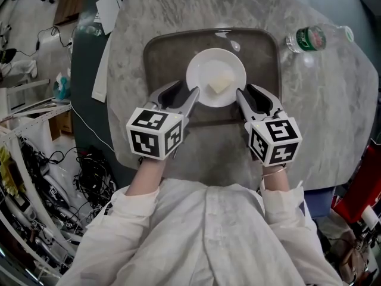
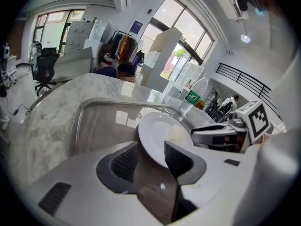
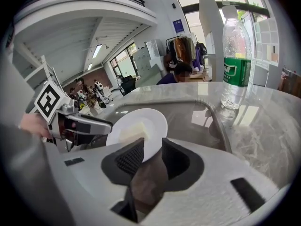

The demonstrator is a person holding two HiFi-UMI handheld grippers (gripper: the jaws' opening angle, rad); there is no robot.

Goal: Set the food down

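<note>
A white plate (image 1: 202, 64) lies in a dark tray (image 1: 161, 46) on the marble table, with a pale yellow piece of food (image 1: 219, 85) on it. My left gripper (image 1: 187, 88) is at the plate's left rim and my right gripper (image 1: 245, 89) at its right rim. In the left gripper view the plate (image 2: 157, 128) has its rim between the open jaws of the left gripper (image 2: 150, 147), with a gap on one side. In the right gripper view the plate (image 3: 141, 121) and food (image 3: 134, 132) sit ahead; the right gripper (image 3: 151, 145) straddles the rim, its jaws apart from it on one side.
A clear water bottle with a green label (image 1: 306, 39) lies on the table beyond the tray's right corner. Sheets of paper (image 1: 110, 8) hang over the table's far left edge. Cables and clutter (image 1: 89, 171) crowd the floor at the left. A person sits in the background (image 3: 176, 72).
</note>
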